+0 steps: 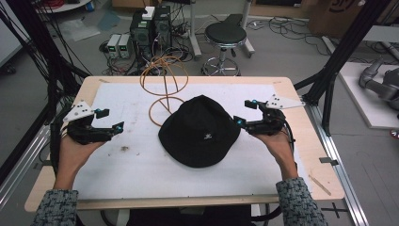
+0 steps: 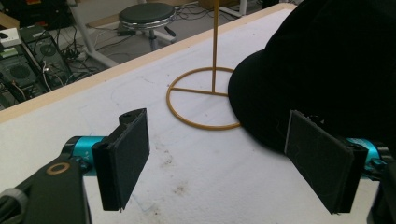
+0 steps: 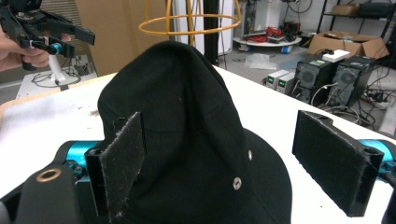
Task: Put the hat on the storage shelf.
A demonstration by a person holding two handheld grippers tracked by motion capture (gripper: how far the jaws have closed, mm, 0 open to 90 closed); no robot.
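Observation:
A black bucket hat (image 1: 200,131) lies crown up in the middle of the white mat (image 1: 141,169). Behind it stands an orange wire hat stand (image 1: 164,84) with a ring base (image 2: 201,105). My left gripper (image 1: 108,119) hovers open at the mat's left edge, well apart from the hat (image 2: 327,60). My right gripper (image 1: 246,112) is open just right of the hat brim, with nothing between its jaws; in its own view the hat (image 3: 187,130) sits close in front, and the left gripper (image 3: 51,32) shows far off.
The wooden table (image 1: 301,117) carries the white mat, which has dark smudges (image 1: 124,149) near the left gripper. Beyond the far edge stand a black stool (image 1: 225,35), computer towers (image 1: 150,28) and cables. Black frame posts (image 1: 346,42) rise at both sides.

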